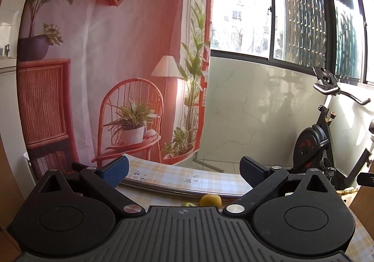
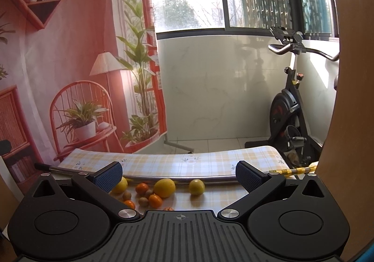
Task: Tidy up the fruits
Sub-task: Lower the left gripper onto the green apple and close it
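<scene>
While both grippers hung above the near edge of the table (image 2: pixel 210 159), nothing had been picked up. Left gripper (image 1: pixel 184 172): fingers spread wide, nothing between the pads; aimed high, so its view caught mostly the printed backdrop (image 1: pixel 105 51) and only a yellow fruit (image 1: pixel 210 200) and a green one (image 1: pixel 188 204) peeking over its body. Judged a waiting pose, kept clear of the pile.

Right gripper (image 2: pixel 179 176): likewise released and empty, tilted lower over the fruit. Left to right on the checked cloth: a lemon (image 2: pixel 120 186) partly behind the left pad, a kiwi (image 2: pixel 127 196), small oranges (image 2: pixel 142 188), a big lemon (image 2: pixel 164 188), then a lone yellow-green fruit (image 2: pixel 196 187) apart from the rest. All loose, unsorted, lying just before a metal bar (image 2: pixel 177 178) across the table. No bowl or tray visible, so the destination could not be told. Exercise bike (image 2: pixel 289 107) stood at far right, off the table. Sorting appeared not yet begun; right hand seemed better placed to start.
</scene>
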Tool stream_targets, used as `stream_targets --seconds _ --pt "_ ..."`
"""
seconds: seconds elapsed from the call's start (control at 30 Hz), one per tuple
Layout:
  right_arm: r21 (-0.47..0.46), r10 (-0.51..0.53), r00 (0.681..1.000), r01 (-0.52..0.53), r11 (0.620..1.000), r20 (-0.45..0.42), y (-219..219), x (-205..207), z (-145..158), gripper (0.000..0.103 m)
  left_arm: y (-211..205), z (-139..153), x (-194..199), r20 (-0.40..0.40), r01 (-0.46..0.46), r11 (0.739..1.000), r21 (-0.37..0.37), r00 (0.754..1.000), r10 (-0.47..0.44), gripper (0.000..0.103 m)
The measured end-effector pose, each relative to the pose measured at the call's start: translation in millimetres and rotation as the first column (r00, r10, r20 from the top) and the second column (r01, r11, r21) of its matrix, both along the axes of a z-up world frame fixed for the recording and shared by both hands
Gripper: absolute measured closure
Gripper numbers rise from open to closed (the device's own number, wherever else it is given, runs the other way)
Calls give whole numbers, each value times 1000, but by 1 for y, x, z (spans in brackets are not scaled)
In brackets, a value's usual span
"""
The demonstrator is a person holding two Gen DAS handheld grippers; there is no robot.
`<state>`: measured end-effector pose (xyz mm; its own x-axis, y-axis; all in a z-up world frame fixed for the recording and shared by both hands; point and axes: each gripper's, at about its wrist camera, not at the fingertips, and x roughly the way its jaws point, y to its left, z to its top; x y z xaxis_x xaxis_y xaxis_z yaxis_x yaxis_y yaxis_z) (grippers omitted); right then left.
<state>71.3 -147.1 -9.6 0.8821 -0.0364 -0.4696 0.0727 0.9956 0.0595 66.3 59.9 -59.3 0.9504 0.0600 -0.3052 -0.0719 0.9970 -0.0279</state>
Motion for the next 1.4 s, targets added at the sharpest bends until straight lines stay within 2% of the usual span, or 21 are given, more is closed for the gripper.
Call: stream_targets --seconds 0.07,0.27,0.43,0.57,0.63,0.83,1.0,1.07,1.17,1.27,1.4 --pt "-6 4 1000 -4 1000 -22 -5 14 -16 0 9 -11 15 -28 -11 1000 -5 1000 11 2" --pt "15 43 996 -42 999 -76 -11 49 -58 0 33 -40 58 -146 -6 996 -87 989 -6 6" --pt "7 64 994 -63 998 -91 -8 70 -79 0 43 -61 88 -210 29 992 -123 976 -55 6" --pt "18 64 991 -62 998 -115 -12 84 -94 0 56 -83 112 -246 19 981 -194 967 -67 6" --pt "29 55 990 -51 998 -132 -17 91 -102 0 58 -94 125 -264 1 984 -176 963 -48 6" --pt "69 33 981 -20 997 -193 -27 105 -126 0 42 -109 149 -286 -18 999 -38 958 6 5" --pt "95 29 972 -7 995 -235 -32 120 -143 0 21 -132 176 -327 51 995 84 945 -21 6" --pt "101 31 968 -6 995 -248 -32 126 -149 0 19 -142 183 -340 80 994 79 939 -49 8" --pt "108 45 963 -16 994 -266 -31 133 -154 0 24 -155 198 -387 116 993 14 917 -101 17" --pt "132 48 960 -12 991 -275 -34 140 -159 0 24 -167 208 -422 148 989 -10 896 -139 26" --pt "159 49 957 -2 987 -287 -40 146 -165 1 20 -179 218 -451 181 983 -30 875 -175 30"
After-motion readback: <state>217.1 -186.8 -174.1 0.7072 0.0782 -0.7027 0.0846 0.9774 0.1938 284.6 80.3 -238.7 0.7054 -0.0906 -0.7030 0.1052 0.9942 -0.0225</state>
